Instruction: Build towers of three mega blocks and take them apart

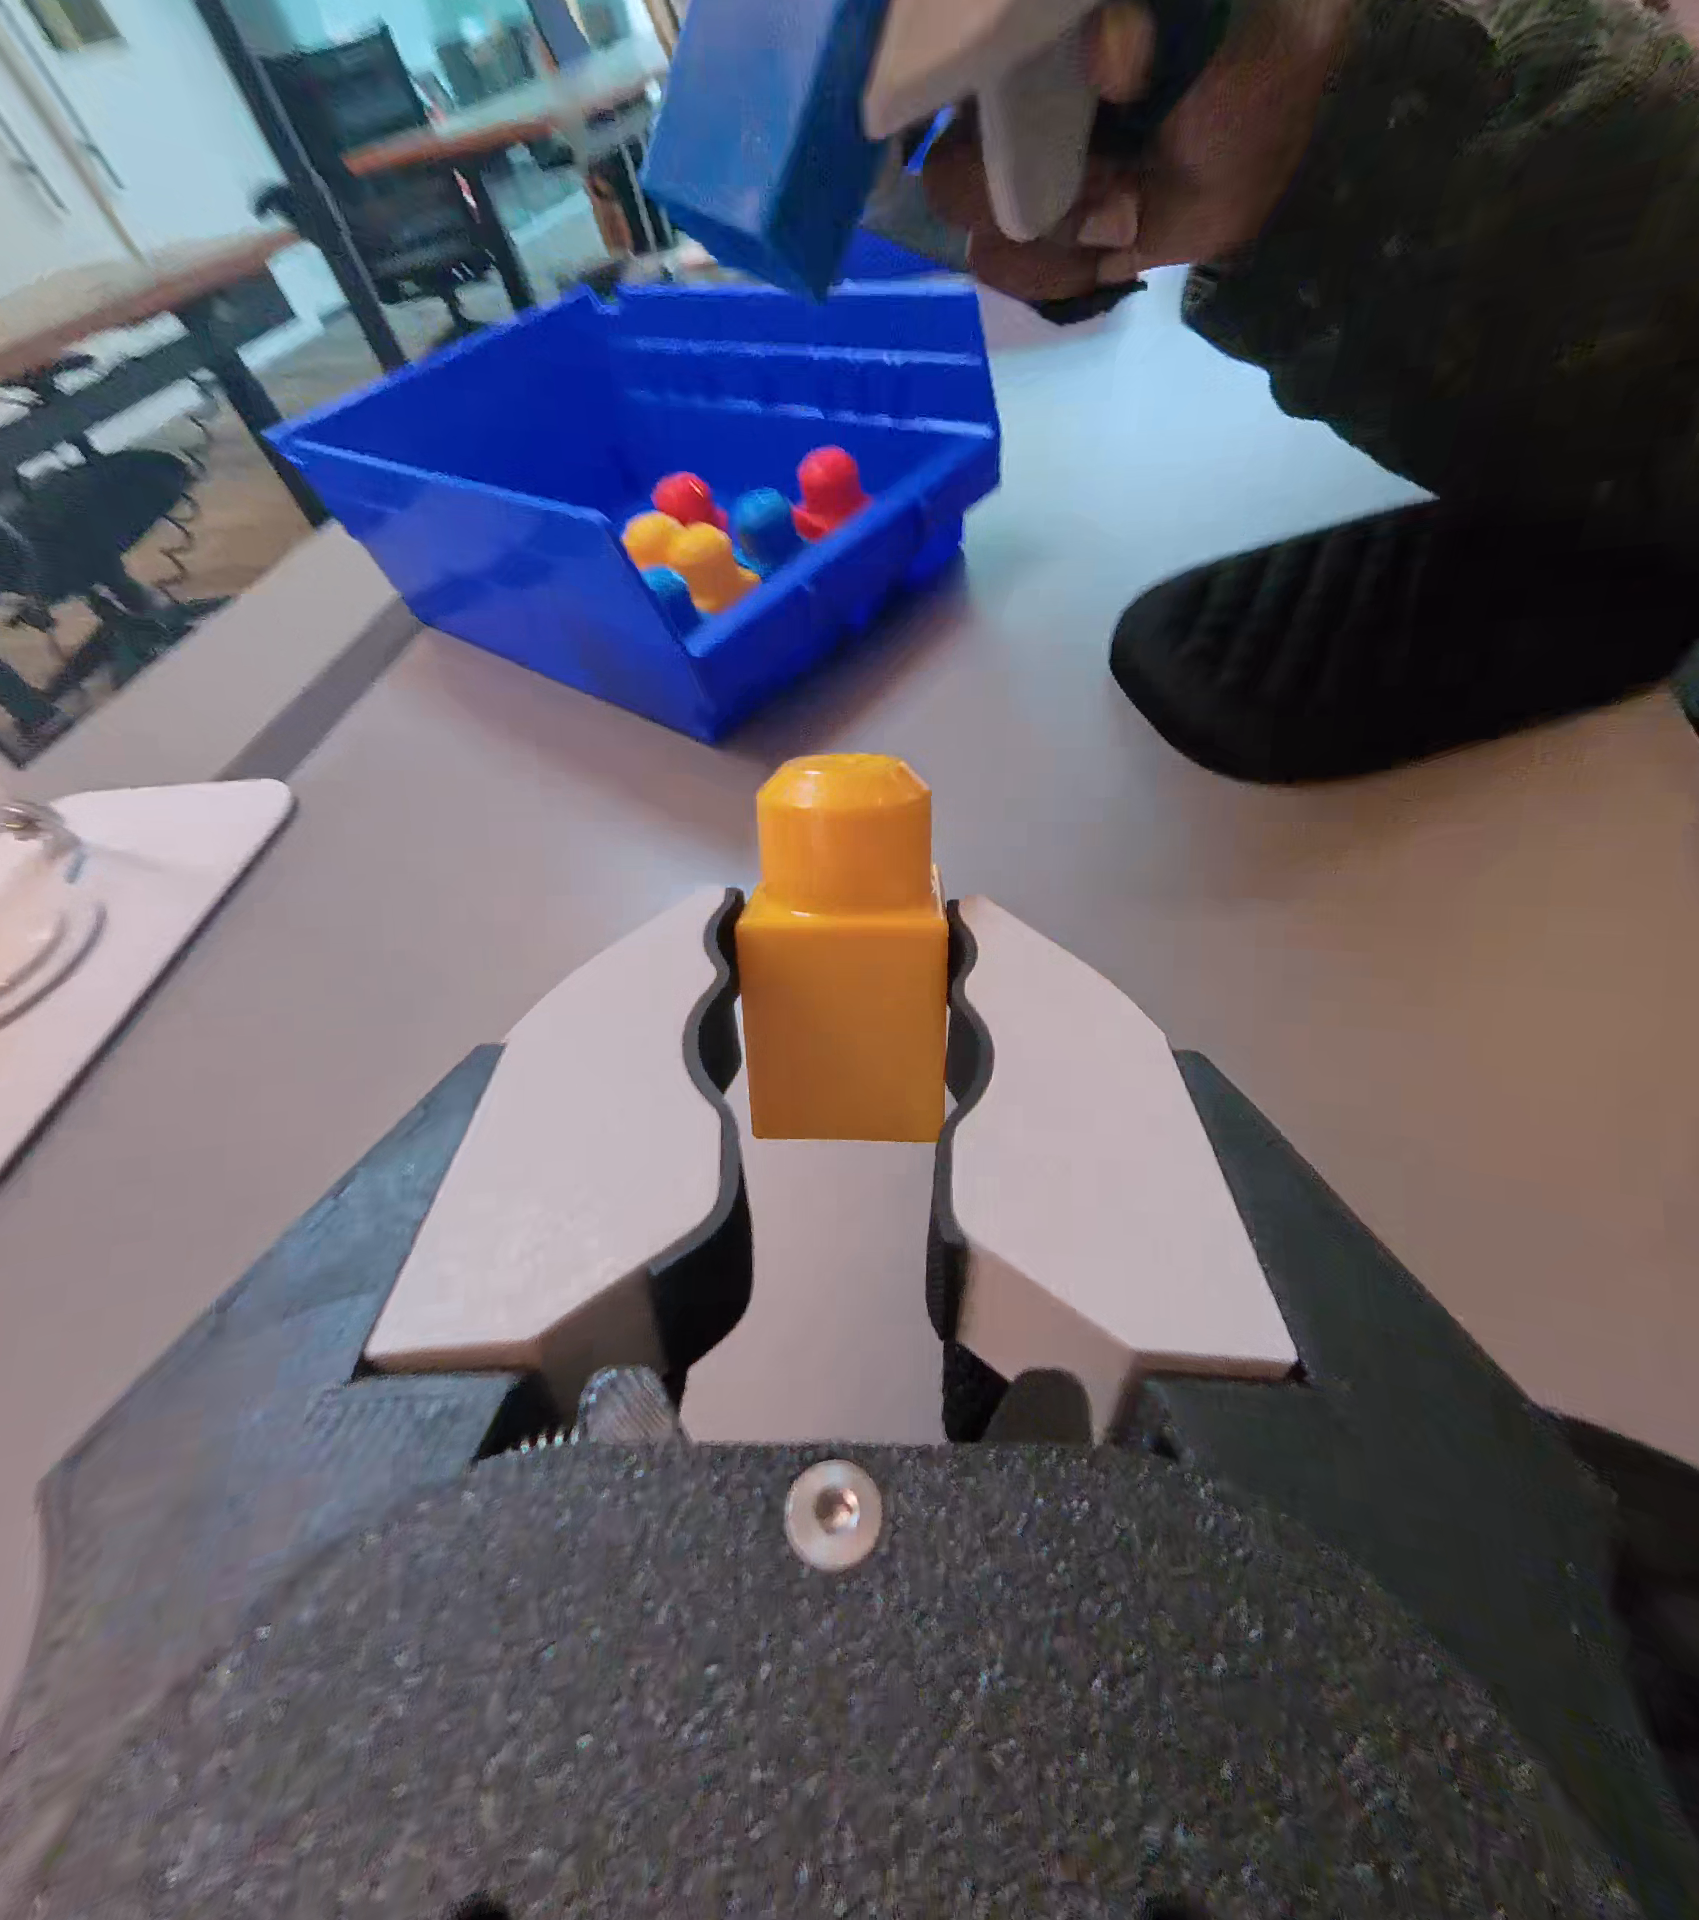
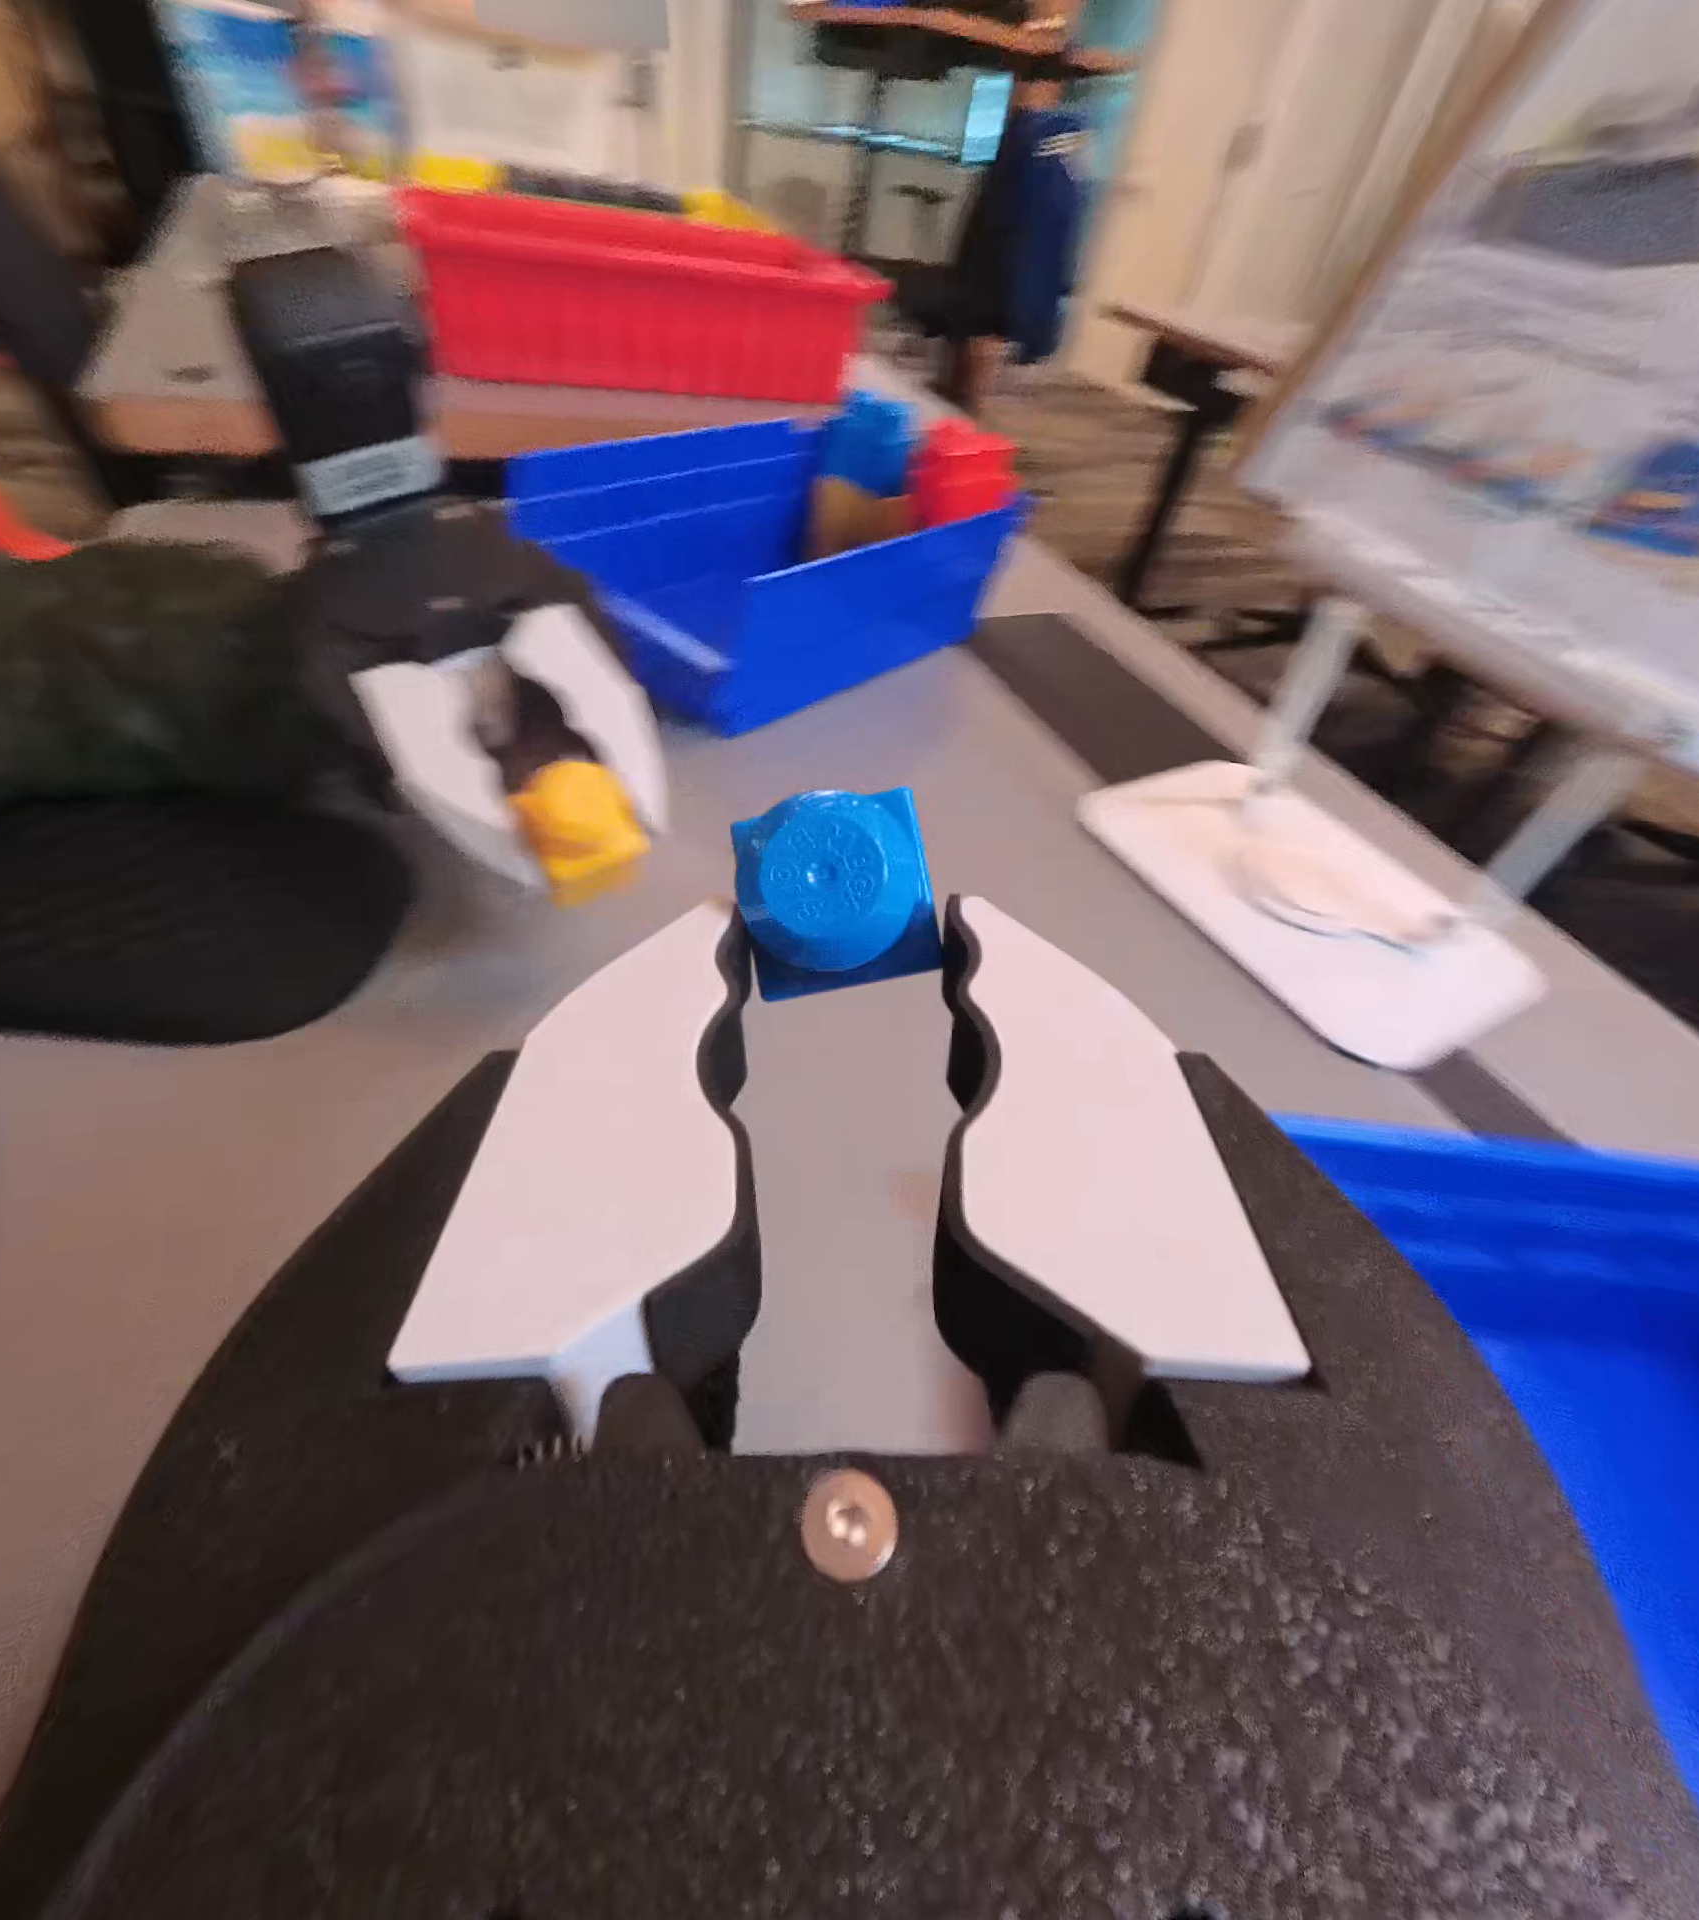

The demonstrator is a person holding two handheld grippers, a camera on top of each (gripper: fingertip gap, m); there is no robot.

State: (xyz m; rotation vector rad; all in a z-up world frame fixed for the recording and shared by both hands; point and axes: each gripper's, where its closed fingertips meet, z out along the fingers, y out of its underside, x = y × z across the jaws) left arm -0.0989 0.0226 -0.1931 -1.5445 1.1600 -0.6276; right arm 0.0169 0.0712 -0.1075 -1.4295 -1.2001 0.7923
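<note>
With each gripper's fingers clamped on one block, yellow block (image 1: 843, 997) left, blue block (image 2: 832, 896) right, you've joined nothing yet

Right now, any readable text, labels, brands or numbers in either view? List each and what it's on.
On the blue block, stud top: raised lettering in a ring, which I do not copy out.
On the black device behind the table: a pale label, too blurred to read.
On the poster board at right: print too blurred to read.
On the orange block in the left wrist view: no writing visible.
</note>
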